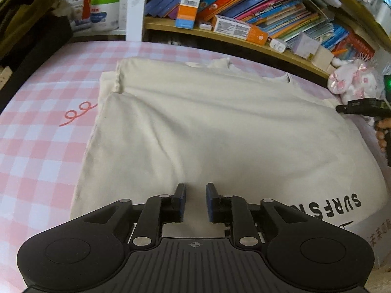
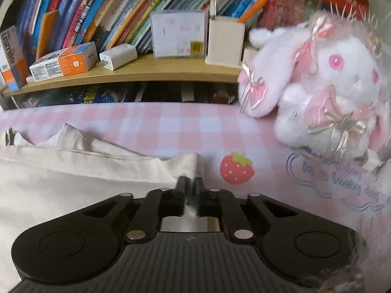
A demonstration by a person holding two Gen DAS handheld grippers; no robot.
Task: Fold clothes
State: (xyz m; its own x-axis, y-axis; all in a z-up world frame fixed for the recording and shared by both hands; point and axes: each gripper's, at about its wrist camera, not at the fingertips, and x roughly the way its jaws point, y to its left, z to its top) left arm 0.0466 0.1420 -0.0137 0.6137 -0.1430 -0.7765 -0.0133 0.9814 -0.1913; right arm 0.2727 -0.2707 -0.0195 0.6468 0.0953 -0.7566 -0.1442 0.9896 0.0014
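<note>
A cream T-shirt [image 1: 207, 127] with black lettering lies spread on a pink checked sheet [image 1: 36, 146], its left side folded inward. My left gripper [image 1: 195, 195] is open and empty, low over the shirt's near edge. My right gripper [image 2: 190, 183] is shut on the shirt's right sleeve [image 2: 185, 163] near the strawberry print [image 2: 235, 168]. It also shows in the left wrist view [image 1: 342, 108] at the shirt's far right edge.
A wooden shelf [image 2: 146, 73] packed with books and boxes runs along the far side of the bed. A white and pink plush rabbit [image 2: 325, 88] sits at the right. Dark fabric [image 1: 24, 24] hangs at the far left.
</note>
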